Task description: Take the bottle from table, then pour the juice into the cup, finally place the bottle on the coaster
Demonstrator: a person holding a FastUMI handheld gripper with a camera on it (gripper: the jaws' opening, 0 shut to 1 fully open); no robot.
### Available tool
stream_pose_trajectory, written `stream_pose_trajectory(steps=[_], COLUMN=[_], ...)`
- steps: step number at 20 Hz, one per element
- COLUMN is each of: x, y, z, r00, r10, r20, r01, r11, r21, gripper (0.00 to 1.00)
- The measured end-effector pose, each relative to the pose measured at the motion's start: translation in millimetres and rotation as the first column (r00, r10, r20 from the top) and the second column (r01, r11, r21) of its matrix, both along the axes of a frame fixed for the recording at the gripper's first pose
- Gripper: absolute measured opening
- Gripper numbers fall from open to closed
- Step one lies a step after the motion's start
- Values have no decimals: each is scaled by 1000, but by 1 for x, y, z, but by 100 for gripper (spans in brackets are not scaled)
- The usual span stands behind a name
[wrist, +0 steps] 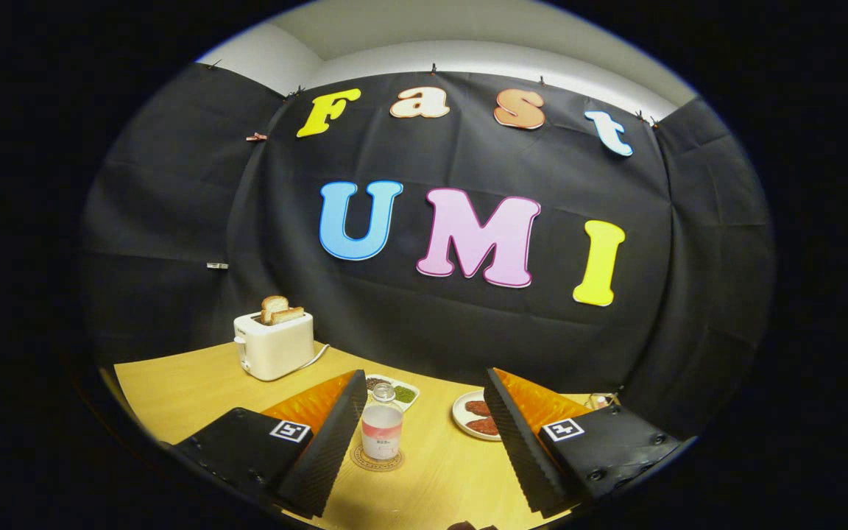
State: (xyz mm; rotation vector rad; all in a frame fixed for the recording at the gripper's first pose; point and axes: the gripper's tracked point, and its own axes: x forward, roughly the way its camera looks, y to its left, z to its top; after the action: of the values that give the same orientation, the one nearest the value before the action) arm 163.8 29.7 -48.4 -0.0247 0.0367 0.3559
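A small clear bottle (382,428) with pink juice in its lower part stands upright on a round patterned coaster (377,460) on the wooden table (188,386). It has no cap on. My gripper (424,430) is open, its two black ribbed fingers (336,442) spread wide. The bottle sits just ahead of them, close to the left finger and apart from both. I see no cup from here.
A white toaster (274,346) with two slices of toast stands at the back left. A small white dish of seeds and greens (394,390) lies behind the bottle. A plate with reddish patties (477,418) lies to the right, partly behind the right finger.
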Motion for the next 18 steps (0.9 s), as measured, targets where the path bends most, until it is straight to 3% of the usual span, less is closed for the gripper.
stream_pose_trajectory(steps=[5,8,11,18], x=[-40,-67,-91,-137], y=[-48,-69,-106,-128], z=[43,59,60,53], r00=[990,979,947,927], r10=[-134,-201,-320,-375], r20=[33,19,15,-29], r01=[135,200,319,376], r11=[991,978,946,923], r21=[0,57,57,82], gripper=[98,97,97,97])
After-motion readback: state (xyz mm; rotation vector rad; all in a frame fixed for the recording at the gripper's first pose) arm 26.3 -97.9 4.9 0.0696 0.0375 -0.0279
